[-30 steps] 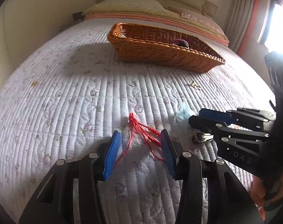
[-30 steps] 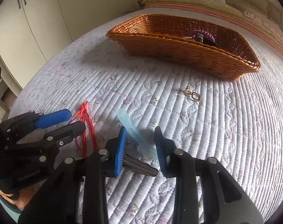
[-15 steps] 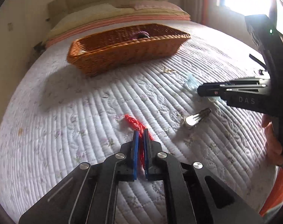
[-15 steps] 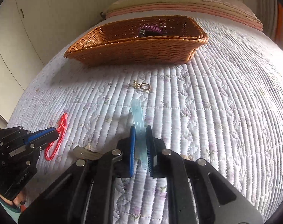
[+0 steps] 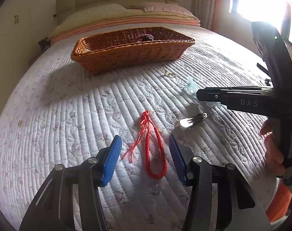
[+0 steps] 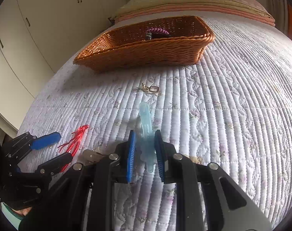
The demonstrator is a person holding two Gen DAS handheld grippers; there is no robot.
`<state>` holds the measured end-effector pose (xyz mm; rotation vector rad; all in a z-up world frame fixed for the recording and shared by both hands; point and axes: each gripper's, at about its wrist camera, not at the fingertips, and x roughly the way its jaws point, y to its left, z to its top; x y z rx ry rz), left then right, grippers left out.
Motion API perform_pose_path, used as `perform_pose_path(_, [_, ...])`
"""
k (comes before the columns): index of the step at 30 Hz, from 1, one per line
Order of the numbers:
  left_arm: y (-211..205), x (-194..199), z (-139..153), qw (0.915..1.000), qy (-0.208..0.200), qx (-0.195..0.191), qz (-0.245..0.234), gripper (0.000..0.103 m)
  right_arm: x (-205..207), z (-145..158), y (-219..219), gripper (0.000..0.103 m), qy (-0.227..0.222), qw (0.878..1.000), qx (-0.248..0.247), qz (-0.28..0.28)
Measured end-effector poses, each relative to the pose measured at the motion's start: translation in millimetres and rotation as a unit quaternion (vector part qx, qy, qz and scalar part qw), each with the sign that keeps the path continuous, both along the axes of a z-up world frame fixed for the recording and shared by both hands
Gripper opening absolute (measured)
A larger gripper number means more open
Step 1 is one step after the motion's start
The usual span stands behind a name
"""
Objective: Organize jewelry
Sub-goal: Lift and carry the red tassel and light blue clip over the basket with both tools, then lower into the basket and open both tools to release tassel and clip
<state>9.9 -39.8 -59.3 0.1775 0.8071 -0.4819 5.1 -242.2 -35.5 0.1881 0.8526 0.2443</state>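
Pickup is the step in hand. The left tool (image 5: 145, 158) is opening, its jaws apart around the red cord bracelet (image 5: 152, 146), which lies flat on the bed (image 5: 49, 115), unpinched. The right tool (image 6: 145, 151) is opening too, with the pale blue hair clip (image 6: 146, 127) between its pads. Firm grips are needed next, then carriage to the wicker basket (image 6: 146, 55).

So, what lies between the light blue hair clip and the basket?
A small gold clasp lies on the quilt between the light blue hair clip and the basket; the right wrist view shows it clearly.
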Motion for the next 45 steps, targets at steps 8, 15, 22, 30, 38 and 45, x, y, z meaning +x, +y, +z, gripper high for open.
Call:
perform_pose_path(8, [-7.7, 5.6, -10.7, 0.9996, 0.012, 0.014, 0.023, 0.016, 5.5, -0.6, 16.9, 0.018, -0.002, 0.998, -0.060, -0.002])
perform_pose_path(15, [-0.5, 4.2, -8.1, 0.9992, -0.002, 0.004, 0.041, 0.005, -0.4, 0.5, 22.8, 0.008, -0.018, 0.998, -0.066, 0.006])
perform_pose_path(22, [8.7, 0.1, 11.1, 0.9979, -0.025, -0.032, 0.050, 0.005, -8.0, 13.1, 6.9, 0.008, -0.031, 0.999, -0.021, 0.002])
perform_pose_path(30, [10.3, 5.1, 60.8, 0.9935, -0.082, -0.064, 0.045, 0.005, -5.2, 58.2, -3.1, 0.008, -0.075, 0.997, 0.002, -0.006])
perform_pose_path(38, [-2.0, 58.9, 111.7, 0.9858, -0.131, -0.093, 0.047, 0.005, 36.7, 117.9, -6.9, 0.008, -0.127, 0.992, -0.008, -0.014])
perform_pose_path(45, [-22.3, 121.1, 122.8, 0.9852, -0.135, -0.096, 0.046, 0.005, 118.3, 127.4, -10.6, 0.008, -0.098, 0.995, -0.016, -0.021])
